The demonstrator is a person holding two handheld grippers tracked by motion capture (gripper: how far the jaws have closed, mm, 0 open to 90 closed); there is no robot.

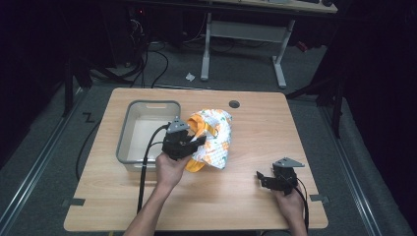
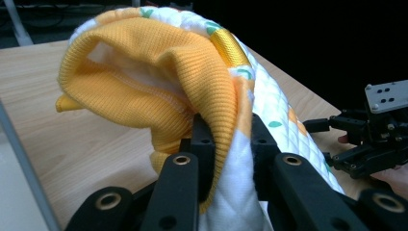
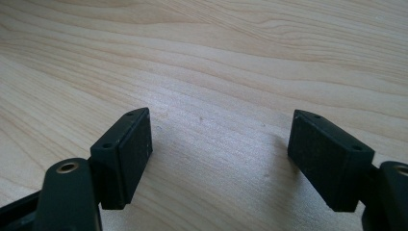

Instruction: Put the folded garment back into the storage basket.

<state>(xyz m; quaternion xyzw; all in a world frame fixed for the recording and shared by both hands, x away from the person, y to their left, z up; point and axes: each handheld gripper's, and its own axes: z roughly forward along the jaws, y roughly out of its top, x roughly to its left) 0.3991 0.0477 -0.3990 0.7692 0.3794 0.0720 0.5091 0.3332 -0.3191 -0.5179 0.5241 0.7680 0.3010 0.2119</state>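
Observation:
A small quilted garment [image 1: 215,137], white with orange and green prints and orange ribbed trim, hangs bunched above the middle of the wooden table [image 1: 255,123]. My left gripper [image 1: 196,142] is shut on its fabric. In the left gripper view the two black jaws pinch a fold of the garment [image 2: 192,67] where the orange cuff meets the white quilting, with my left gripper [image 2: 230,139] held off the tabletop. My right gripper [image 1: 263,178] rests low at the table's front right, open. Its pads [image 3: 130,154] stand wide apart over bare wood, with my right gripper [image 3: 219,130] holding nothing.
A translucent grey bin [image 1: 129,129] stands on the left half of the table, just left of my left hand. A round cable hole [image 1: 234,104] sits near the far edge. Beyond the table are a desk frame [image 1: 246,34] and floor cables.

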